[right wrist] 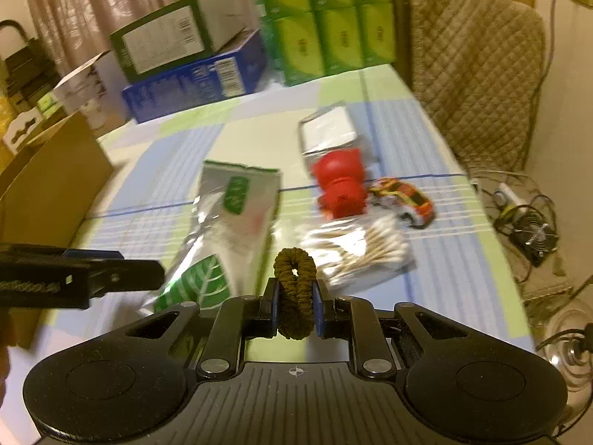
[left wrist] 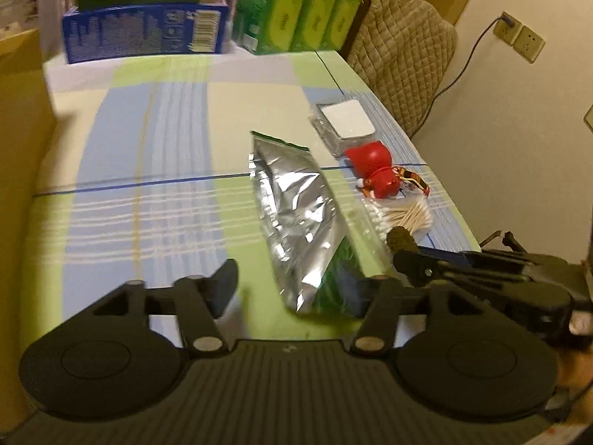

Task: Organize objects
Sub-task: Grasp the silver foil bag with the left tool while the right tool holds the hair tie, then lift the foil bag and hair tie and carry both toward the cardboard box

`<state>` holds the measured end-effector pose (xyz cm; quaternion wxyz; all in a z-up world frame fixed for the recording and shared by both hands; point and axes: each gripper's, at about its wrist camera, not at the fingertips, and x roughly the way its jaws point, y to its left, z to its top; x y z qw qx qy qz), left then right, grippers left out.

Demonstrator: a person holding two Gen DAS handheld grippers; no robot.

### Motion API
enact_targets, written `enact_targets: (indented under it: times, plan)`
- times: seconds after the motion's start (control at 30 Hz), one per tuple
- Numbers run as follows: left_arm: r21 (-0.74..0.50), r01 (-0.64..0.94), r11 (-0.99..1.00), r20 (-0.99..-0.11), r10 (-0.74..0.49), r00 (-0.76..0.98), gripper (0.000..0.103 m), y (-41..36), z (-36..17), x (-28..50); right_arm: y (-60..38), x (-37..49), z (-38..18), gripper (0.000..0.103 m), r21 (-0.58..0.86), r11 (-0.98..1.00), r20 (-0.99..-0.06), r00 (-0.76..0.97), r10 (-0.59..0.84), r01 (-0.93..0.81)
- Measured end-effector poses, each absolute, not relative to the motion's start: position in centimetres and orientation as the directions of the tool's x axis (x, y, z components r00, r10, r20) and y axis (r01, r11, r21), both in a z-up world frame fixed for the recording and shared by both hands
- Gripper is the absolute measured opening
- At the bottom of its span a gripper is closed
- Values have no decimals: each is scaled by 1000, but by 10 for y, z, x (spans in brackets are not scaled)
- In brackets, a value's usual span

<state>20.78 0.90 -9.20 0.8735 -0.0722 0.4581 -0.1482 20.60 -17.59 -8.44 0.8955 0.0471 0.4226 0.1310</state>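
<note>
— Checked cloth in blue, green and cream covers your table [left wrist: 155, 155]. What is your right gripper [right wrist: 295, 298] doing?

— It is squeezed tight on one dark olive hair tie [right wrist: 294, 289]. The tie stands up between the two fingers, above the near edge of the table.

— And your left gripper [left wrist: 296, 289]?

— Its fingers are spread wide apart and hold nothing. One shiny foil pouch [left wrist: 300, 222] with a green leaf print lies between them, a bit ahead.

— What else can you count?

— One bag of cotton swabs [right wrist: 357, 252] just past the hair tie. One red toy figure [right wrist: 341, 185] behind it, with one little toy car [right wrist: 404, 200] right beside it. One clear case with a white pad [left wrist: 344, 122] farther back.

— What stands around?

— One brown cardboard box [right wrist: 48, 185] on your left. One blue box [left wrist: 144, 31] with a green box on top at the far end, next to green tissue packs [left wrist: 307, 7]. One chair with a quilted cover [right wrist: 470, 74] sits at the right side.
</note>
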Motion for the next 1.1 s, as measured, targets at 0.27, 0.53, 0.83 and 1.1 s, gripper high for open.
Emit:
enact_targets:
  times: [0.27,0.53,0.83,1.1]
  plan:
    - [-271,198,942,-795,-335,506,83,-15,-113,248,-186,211,-83,15,174,971,-757,609,239,-165]
    - [-232,220,948,-831,-311,462,72,-31,-130,268,-188,213,-83,15,193,969,-755,607,247,-154]
    - [-233,193,953,-855,-296,426,44,-1,-120,236,-180,210,-81,15,217,960,-749,600,281,-179]
    - [-232,136,963,-866,-268,422,54,28,-120,210,-174,210,-81,15,228,953,-746,593,301,-198]
